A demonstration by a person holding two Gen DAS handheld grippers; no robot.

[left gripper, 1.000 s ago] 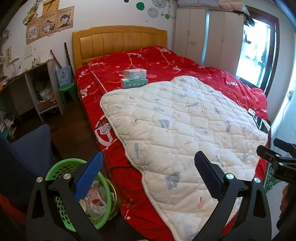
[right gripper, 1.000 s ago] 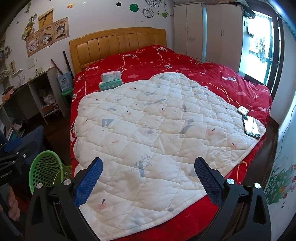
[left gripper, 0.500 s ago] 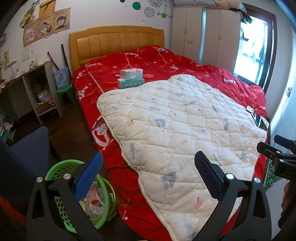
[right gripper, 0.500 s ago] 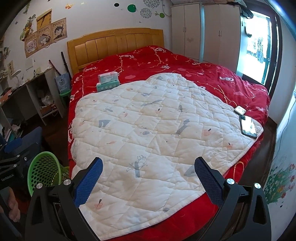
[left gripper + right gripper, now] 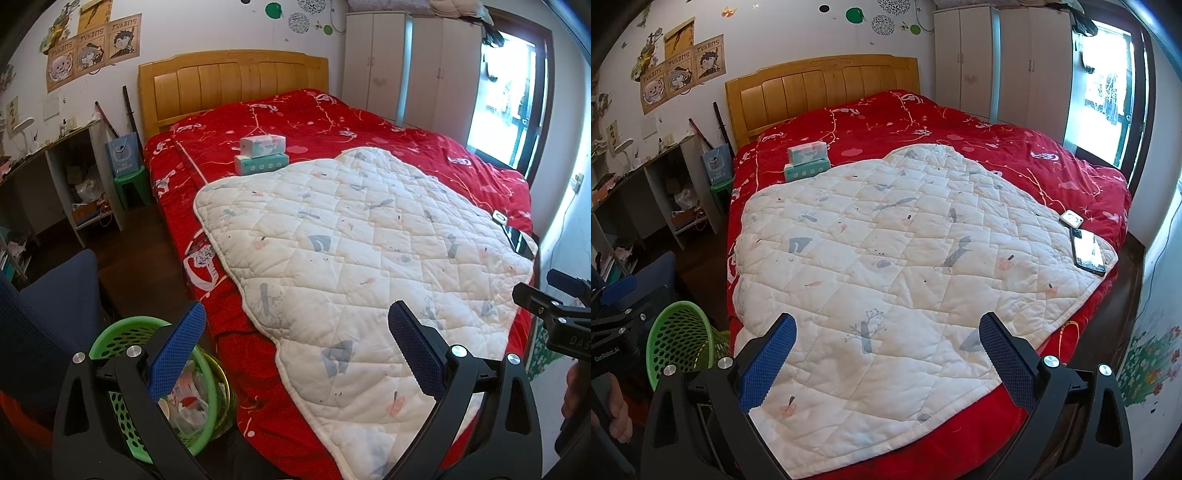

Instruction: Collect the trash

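Note:
A green mesh waste basket (image 5: 207, 387) stands on the floor at the bed's near left corner, with crumpled wrappers and plastic trash (image 5: 184, 398) inside; the same basket (image 5: 679, 343) shows in the right wrist view. My left gripper (image 5: 295, 347) hangs open above the bed's foot, its left finger over the basket's rim, nothing between its blue pads. My right gripper (image 5: 886, 354) is open too, empty, over the white quilt (image 5: 905, 266). The right gripper's body (image 5: 554, 317) appears at the left view's right edge.
A red bedspread (image 5: 295, 122) covers the bed. Two tissue packs (image 5: 262, 155) are stacked near the headboard. A phone (image 5: 1087, 251) and a small white device (image 5: 1071, 218) lie at the quilt's right edge. A blue chair (image 5: 48, 314), shelves (image 5: 85, 181) and a green stool (image 5: 131, 184) stand left.
Both views have pulled back and risen slightly, so the bed looks a little farther off. Both grippers stay open and empty.

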